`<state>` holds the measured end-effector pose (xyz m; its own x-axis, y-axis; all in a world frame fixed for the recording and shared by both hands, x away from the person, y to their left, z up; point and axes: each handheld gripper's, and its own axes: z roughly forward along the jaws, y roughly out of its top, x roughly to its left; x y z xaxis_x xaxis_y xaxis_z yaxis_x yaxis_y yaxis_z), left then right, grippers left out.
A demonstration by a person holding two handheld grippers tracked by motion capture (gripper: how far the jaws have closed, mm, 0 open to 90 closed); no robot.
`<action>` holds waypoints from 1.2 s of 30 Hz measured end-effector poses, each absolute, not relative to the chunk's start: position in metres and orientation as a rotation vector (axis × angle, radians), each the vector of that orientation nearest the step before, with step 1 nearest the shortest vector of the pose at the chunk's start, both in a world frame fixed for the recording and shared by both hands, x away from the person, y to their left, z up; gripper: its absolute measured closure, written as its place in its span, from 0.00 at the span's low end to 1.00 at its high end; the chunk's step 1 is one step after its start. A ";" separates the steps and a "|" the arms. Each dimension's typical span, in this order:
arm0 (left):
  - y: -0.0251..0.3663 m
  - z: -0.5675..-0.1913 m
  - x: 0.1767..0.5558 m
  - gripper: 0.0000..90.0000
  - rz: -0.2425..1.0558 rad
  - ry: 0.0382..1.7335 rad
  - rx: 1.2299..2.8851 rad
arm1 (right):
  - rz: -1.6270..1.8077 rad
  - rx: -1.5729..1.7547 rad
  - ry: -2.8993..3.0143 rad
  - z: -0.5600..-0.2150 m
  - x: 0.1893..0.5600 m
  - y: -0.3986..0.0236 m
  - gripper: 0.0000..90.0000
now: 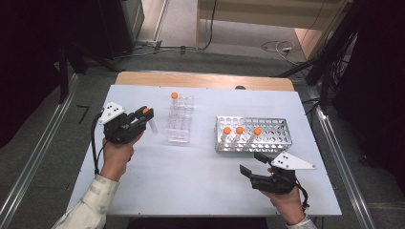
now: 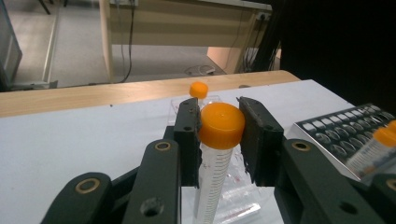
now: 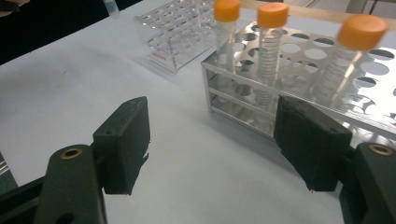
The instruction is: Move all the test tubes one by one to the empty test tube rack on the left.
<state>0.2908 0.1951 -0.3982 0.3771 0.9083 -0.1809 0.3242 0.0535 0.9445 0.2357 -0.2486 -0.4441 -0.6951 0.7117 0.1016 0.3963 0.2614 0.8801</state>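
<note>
Tube (image 2: 215,154) clamped under its orange cap in left tongs (image 1: 146,113), above desk (image 1: 191,176) | right tongs (image 3: 212,140) wide, empty, near metal rack (image 1: 251,148) | clear rack (image 1: 180,125) beyond left tongs, one capped tube in it

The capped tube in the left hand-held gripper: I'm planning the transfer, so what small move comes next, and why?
Probably carry the tube right, over the clear rack. The left hand-held gripper clamps it just under its orange cap, hanging left of that rack, where one capped tube already stands.
</note>
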 end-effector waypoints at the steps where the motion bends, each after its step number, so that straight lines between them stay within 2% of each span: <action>1: 0.194 -0.398 0.294 0.77 0.651 1.162 1.499 | 1.403 1.029 2.216 -0.445 0.236 -0.251 0.28; 25: 0.175 -0.387 0.341 0.77 0.686 1.185 1.508 | 1.409 1.092 2.188 -0.447 0.240 -0.264 0.28; 36: 0.154 -0.375 0.362 0.77 0.720 1.163 1.533 | 1.417 1.100 2.183 -0.447 0.239 -0.265 0.28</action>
